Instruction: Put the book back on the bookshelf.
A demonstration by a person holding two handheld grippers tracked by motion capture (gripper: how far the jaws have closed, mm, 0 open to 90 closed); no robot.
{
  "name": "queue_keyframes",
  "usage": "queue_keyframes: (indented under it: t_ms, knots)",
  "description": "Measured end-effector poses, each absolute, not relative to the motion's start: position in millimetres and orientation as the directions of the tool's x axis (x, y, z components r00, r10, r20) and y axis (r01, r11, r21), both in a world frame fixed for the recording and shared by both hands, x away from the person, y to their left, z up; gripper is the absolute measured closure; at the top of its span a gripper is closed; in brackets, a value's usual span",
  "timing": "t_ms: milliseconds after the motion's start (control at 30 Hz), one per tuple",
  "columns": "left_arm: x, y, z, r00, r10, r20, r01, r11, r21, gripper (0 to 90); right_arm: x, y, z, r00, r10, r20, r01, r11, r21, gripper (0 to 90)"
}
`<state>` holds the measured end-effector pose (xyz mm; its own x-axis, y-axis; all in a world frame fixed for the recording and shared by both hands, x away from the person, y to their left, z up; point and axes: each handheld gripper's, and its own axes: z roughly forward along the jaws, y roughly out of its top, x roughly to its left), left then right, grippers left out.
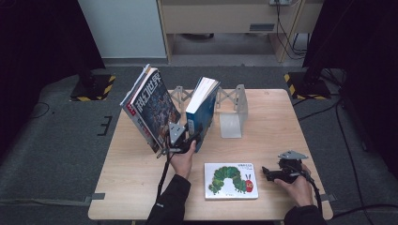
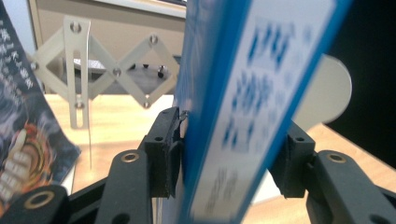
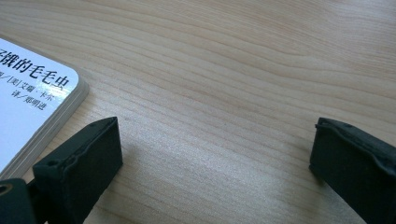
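Left gripper (image 1: 187, 140) jaws pinch blue book (image 1: 202, 110); right gripper (image 1: 277, 173) jaws spread over wooden table (image 1: 267, 117), dark-curtained room.

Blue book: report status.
Left claw astride blue book, pads at its covers, book tilted in rack. Right claw open, resting on table. Magazine leans alongside.

Picture book (image 1: 231, 181) lies flat on table (image 1: 267, 117), before two leaning books (image 1: 174, 108)
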<state>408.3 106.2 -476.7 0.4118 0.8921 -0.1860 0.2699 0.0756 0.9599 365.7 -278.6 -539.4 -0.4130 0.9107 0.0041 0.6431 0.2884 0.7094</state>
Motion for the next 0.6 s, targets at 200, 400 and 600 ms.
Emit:
queue_keyframes:
  t_ms: [200,400,600]
  knots:
    - [410,108,-488,0.397,0.888,-0.231,0.312,0.106,0.944,53.0,366,-279,-539,-0.412,0.911,0.005,0.644,0.288,0.709,2.6]
    - [414,97,-487,0.380,0.900,-0.212,0.304,0.095,0.948,53.3,366,-278,-539,-0.412,0.911,0.008,0.645,0.286,0.708,2.6]
    - [422,89,-484,0.371,0.902,-0.220,0.318,0.100,0.943,52.1,366,-278,-539,-0.413,0.911,0.008,0.645,0.286,0.709,2.5]
